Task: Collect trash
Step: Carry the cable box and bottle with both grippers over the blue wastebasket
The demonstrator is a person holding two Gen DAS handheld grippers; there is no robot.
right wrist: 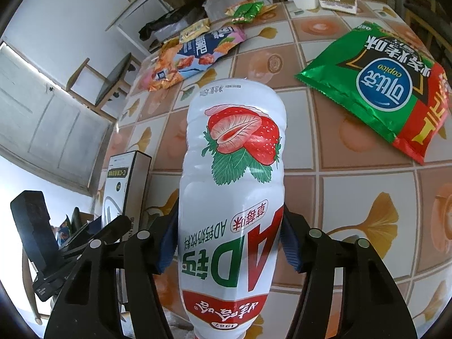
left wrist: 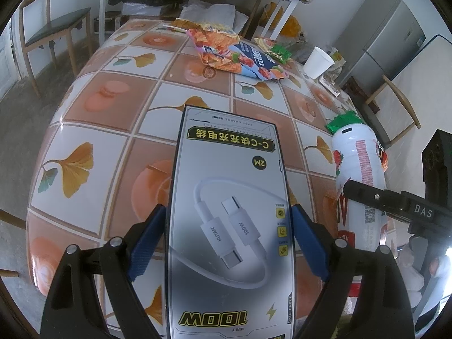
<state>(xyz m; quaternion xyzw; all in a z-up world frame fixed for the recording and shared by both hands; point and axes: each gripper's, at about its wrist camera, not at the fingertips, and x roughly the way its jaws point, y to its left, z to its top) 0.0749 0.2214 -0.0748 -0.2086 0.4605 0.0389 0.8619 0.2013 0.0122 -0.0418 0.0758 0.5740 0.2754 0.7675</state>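
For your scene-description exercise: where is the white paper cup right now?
In the left wrist view the white paper cup stands at the table's far right corner, just right of the small green wrapper, in front of the grey fridge.

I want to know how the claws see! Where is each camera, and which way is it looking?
Left wrist: rides the left claw, looking down along its fingers at the cable box it grips; the right claw pokes in.
Right wrist: rides the right claw, looking down at the strawberry milk bottle between its pads.
Shared: the tiled table, paper cup, both held things.
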